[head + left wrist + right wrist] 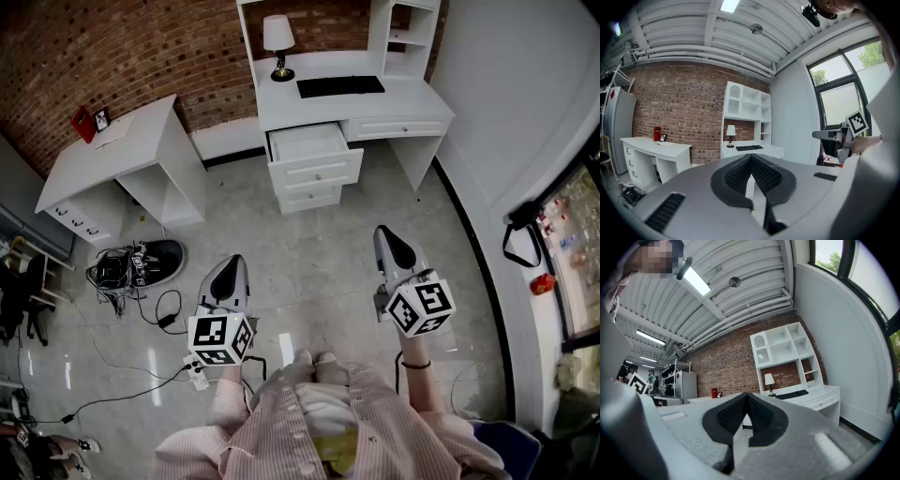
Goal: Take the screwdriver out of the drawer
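Note:
The white desk (pixel 412 98) stands across the room, and its top drawer (pixel 307 143) is pulled open. From here the inside looks plain white, and I cannot make out a screwdriver in it. My left gripper (pixel 232 267) and right gripper (pixel 386 236) are held side by side over the tiled floor, well short of the drawer and pointing towards it. Both are shut with nothing in them. The left gripper view has the closed left gripper (pixel 751 157) aimed at the desk (pixel 754 151). The right gripper view shows the right gripper (pixel 747 395) closed too.
A lamp (pixel 277 42) and a black keyboard (pixel 339 86) sit on the desk under a white hutch. A second white desk (pixel 112 155) stands at the left. Cables and a black object (pixel 136 262) lie on the floor near it. A curved wall with windows runs along the right.

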